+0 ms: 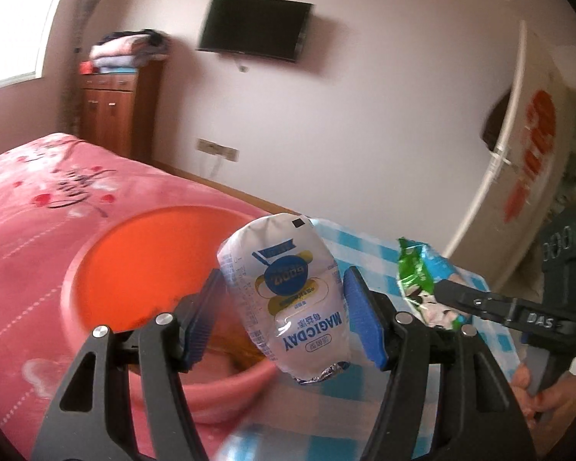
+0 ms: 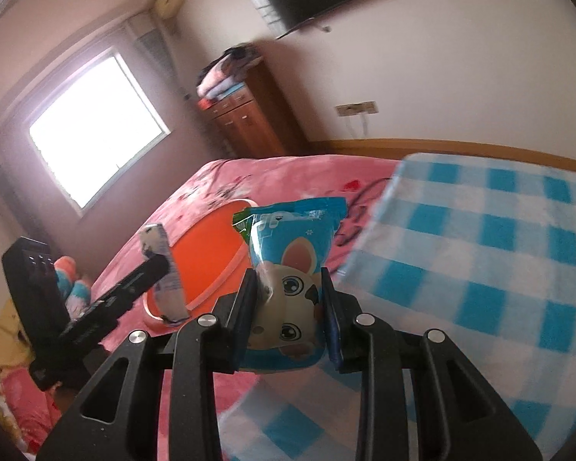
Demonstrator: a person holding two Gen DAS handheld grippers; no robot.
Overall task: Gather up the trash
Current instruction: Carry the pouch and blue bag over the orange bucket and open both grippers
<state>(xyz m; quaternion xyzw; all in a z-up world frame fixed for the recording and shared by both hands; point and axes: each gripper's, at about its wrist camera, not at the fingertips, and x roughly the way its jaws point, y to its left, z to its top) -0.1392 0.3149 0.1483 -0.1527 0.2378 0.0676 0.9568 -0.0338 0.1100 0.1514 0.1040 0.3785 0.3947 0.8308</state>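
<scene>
My left gripper (image 1: 284,309) is shut on a white MAGICDAY drink pouch (image 1: 288,292), held in the air over the near rim of an orange-red basin (image 1: 134,265) on the bed. The pouch shows side-on in the right wrist view (image 2: 163,272). My right gripper (image 2: 288,299) is shut on a blue snack packet with a cartoon animal (image 2: 288,269), held above the bed just right of the basin (image 2: 207,253). In the left wrist view the packet (image 1: 422,280) and the right gripper (image 1: 441,290) are at the right.
A pink floral bedspread (image 1: 30,199) covers the bed, with a blue-and-white checked blanket (image 2: 480,249) on its right part. A wooden cabinet (image 1: 115,115), a wall TV (image 1: 255,29) and a door (image 1: 526,153) stand beyond.
</scene>
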